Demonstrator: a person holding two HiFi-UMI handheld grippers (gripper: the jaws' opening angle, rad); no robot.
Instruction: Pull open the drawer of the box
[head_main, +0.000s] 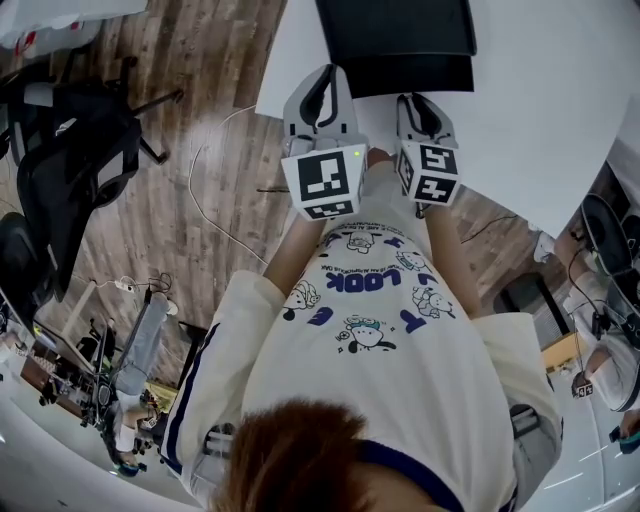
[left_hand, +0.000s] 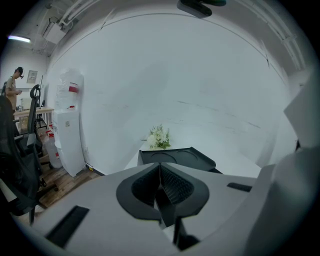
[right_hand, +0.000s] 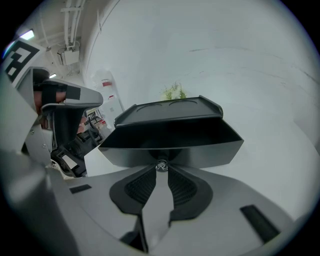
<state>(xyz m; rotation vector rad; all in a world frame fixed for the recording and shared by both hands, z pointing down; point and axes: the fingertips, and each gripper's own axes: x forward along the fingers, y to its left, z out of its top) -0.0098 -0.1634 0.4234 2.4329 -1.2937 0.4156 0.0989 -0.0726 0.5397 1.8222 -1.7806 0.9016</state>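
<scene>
Where the one black box (right_hand: 167, 111) sits on the white table (head_main: 540, 90), its single drawer (right_hand: 170, 149) stands out toward me; my right gripper (right_hand: 161, 171) is clamped on its one small knob (right_hand: 161, 166), my left gripper (left_hand: 160, 171) beside it, jaws pressed together, empty; open tabletop to the right, near edge under both grippers

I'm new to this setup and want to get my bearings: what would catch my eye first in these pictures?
First, the black box at the near edge of the white table, with its drawer standing open toward the person. The right gripper is closed on the drawer's small knob. The left gripper hangs beside it, shut and empty.
</scene>
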